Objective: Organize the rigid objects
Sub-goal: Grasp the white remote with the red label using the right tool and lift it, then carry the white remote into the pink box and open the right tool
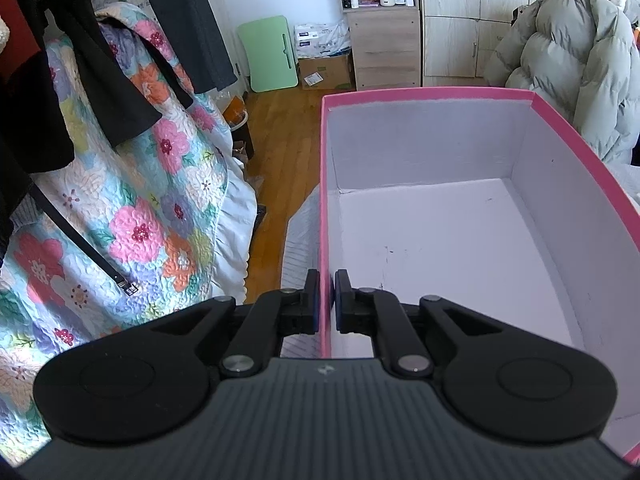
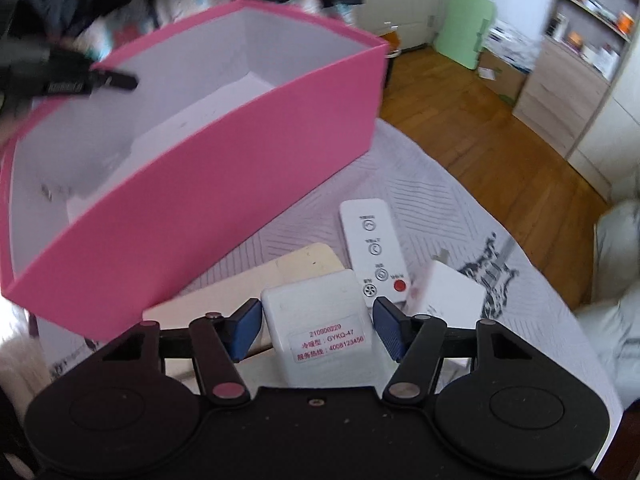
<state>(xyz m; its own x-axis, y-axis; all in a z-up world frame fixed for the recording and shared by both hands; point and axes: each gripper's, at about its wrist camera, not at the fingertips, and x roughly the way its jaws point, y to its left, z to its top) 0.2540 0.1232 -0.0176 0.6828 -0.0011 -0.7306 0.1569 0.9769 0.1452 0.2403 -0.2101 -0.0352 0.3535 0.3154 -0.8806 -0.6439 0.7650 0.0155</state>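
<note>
So the left gripper point(image 1: 327, 298) has its jaws pinched tight on the pink wall of the box point(image 1: 440, 96), one blue pad outside and one inside, right at the near left edge. The box itself is pink outside, white inside, and nothing is lying on the bit of its floor that shows. In the right wrist view the same box fills the upper left, and you can see the left gripper as a dark blur at about 10 o'clock on the rim.

The right gripper point(image 2: 318, 326) has its jaws spread apart around a white remote lying label-up point(image 2: 316, 316); the label has red print. There's a sliver of gap on both sides, so the pads aren't pressing it as far as I can tell. A second white remote with a red button point(image 2: 374, 250) sits at roughly 1 o'clock from the first one, just touching its corner. A small white block point(image 2: 452, 294) lies at 3 o'clock, kind of blurred. Under them is a cream card point(image 2: 248, 292) on a grey striped cloth point(image 2: 432, 184).
</note>
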